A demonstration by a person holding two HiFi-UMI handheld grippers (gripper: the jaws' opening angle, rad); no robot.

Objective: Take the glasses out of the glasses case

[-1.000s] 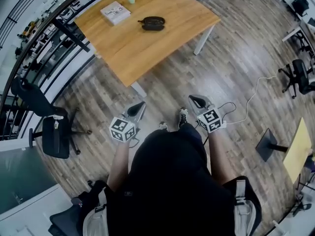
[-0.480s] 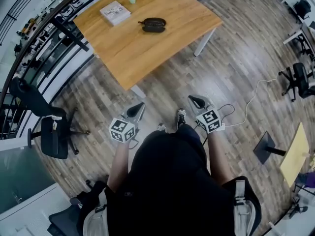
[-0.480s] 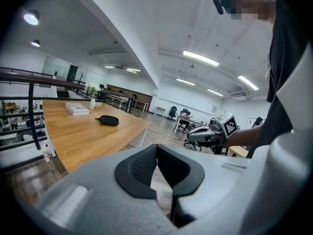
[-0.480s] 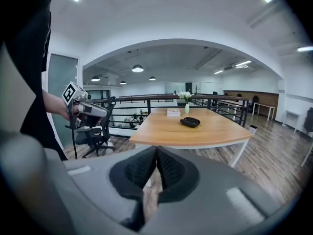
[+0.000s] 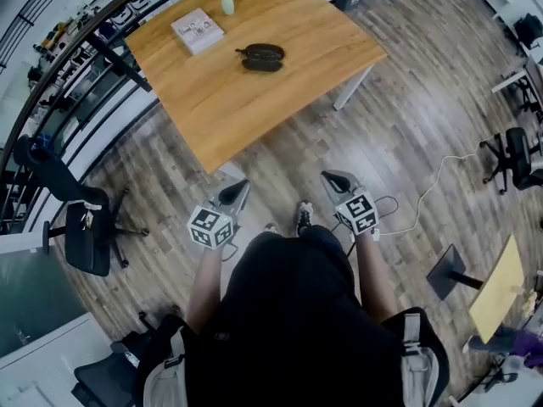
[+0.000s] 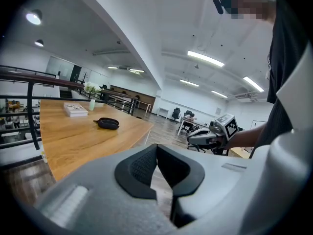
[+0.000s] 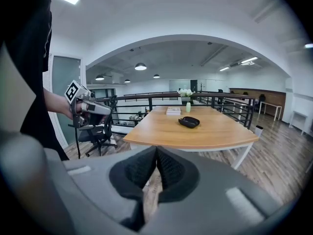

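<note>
A dark glasses case (image 5: 262, 57) lies closed on the wooden table (image 5: 254, 100), far ahead of me. It also shows in the left gripper view (image 6: 107, 123) and the right gripper view (image 7: 189, 122). My left gripper (image 5: 236, 192) and right gripper (image 5: 336, 179) hang over the floor, well short of the table's near edge. Both are shut with nothing between the jaws, as seen up close on the left gripper (image 6: 156, 153) and the right gripper (image 7: 156, 155). The glasses are not visible.
A white book (image 5: 197, 30) and a small pale vase (image 5: 227, 4) stand at the table's far side. A black railing (image 5: 93, 49) runs along the left, with an office chair (image 5: 85, 227) near it. A cable (image 5: 428, 181) lies on the floor at right.
The table and case have come slightly nearer in the head view as the person steps forward. Both grippers stay shut and hold about the same pose.
</note>
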